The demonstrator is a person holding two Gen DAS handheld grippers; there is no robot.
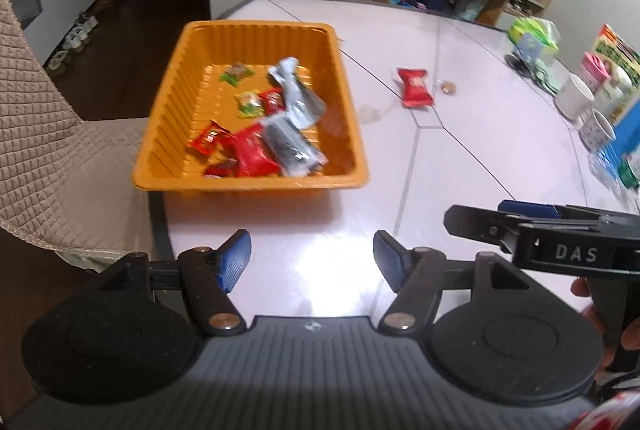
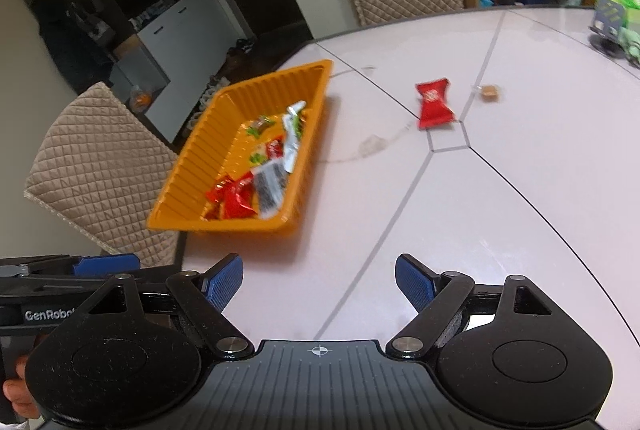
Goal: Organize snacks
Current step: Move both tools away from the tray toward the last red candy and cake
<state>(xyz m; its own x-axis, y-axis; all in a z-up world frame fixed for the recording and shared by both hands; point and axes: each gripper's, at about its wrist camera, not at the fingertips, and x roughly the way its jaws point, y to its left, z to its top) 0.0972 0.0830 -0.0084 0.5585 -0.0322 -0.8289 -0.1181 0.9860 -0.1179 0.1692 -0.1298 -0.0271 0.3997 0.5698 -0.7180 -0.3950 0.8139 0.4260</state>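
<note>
On the pale table (image 2: pixel 500 209), both claws, left gripper (image 1: pixel 312 262) and right gripper (image 2: pixel 319 288), gape empty; approach the red packet (image 2: pixel 434 104) squarely, then carry it to the orange tray (image 2: pixel 192 165)

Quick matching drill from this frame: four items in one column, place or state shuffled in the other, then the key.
Items
1. orange ribbed plastic tray
2. red foil snack packet
3. small brown candy
4. left gripper

Place or state
A. open, nothing between its pads
B. loose on the table, just beyond the red packet
C. holds several wrapped snacks
D. on the table, outside the tray

Pairs: 1-C, 2-D, 3-B, 4-A
</note>
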